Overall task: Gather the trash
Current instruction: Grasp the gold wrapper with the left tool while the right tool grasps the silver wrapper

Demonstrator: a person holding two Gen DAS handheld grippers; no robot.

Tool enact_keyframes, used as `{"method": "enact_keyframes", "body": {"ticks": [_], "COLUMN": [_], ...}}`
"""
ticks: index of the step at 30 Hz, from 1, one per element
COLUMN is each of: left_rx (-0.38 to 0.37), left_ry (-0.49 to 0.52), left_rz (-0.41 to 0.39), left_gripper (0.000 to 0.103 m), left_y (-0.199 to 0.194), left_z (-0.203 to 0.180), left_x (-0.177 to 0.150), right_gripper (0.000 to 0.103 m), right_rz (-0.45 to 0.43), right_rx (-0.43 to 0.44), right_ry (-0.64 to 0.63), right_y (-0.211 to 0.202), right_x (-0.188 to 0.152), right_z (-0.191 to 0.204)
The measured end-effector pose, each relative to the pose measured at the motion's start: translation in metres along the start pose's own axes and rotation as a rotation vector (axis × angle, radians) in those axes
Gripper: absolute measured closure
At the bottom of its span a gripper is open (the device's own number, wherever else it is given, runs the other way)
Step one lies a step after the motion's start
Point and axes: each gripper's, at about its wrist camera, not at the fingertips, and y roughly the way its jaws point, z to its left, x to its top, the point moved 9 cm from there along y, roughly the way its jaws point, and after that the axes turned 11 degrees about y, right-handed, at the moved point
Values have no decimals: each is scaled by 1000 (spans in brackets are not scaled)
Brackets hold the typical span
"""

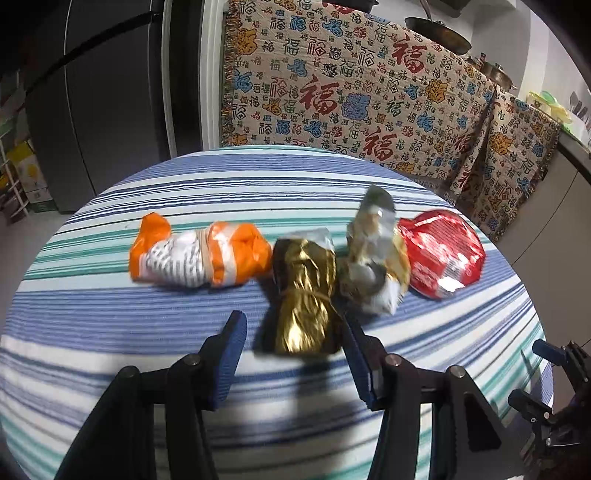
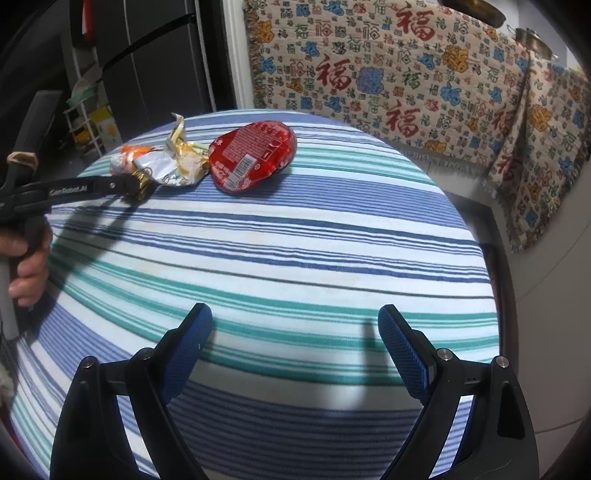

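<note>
Several crumpled wrappers lie in a row on the striped tablecloth [image 1: 110,325]. An orange-and-white wrapper [image 1: 199,256] lies at the left, a gold foil wrapper [image 1: 304,295] in the middle, a silver-and-gold wrapper [image 1: 373,258] to its right, and a red round packet [image 1: 439,253] at the far right. My left gripper [image 1: 293,325] is open, and the gold wrapper's near end sits between its blue fingertips. My right gripper [image 2: 295,325] is open and empty over bare cloth. In the right wrist view the red packet [image 2: 255,157] and silver wrapper [image 2: 173,162] lie far ahead, with the left gripper [image 2: 129,186] at the gold wrapper.
A patterned blanket [image 1: 369,96] with red characters hangs behind the table. A dark refrigerator [image 1: 103,92] stands at the back left. Pans [image 1: 439,33] sit on the counter above the blanket. The table's round edge curves close on the right [image 2: 491,258].
</note>
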Motion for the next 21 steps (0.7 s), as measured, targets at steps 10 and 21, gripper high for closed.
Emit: {"method": "enact_keyframes", "body": {"ticks": [10,21], "left_rx": [-90,-13], "left_ry": [61,-26], "left_rz": [-7,28], "left_gripper": [78,87], "left_y": [13,-30], "left_z": [-14,2], "left_x": [2,-35], "right_gripper": [11,17], "right_rz": [-15,-23], "right_rx": [15,43], "right_ry": [52,80], "right_y": [10,31], "right_x": [23,54], "right_z": [-7,10]}}
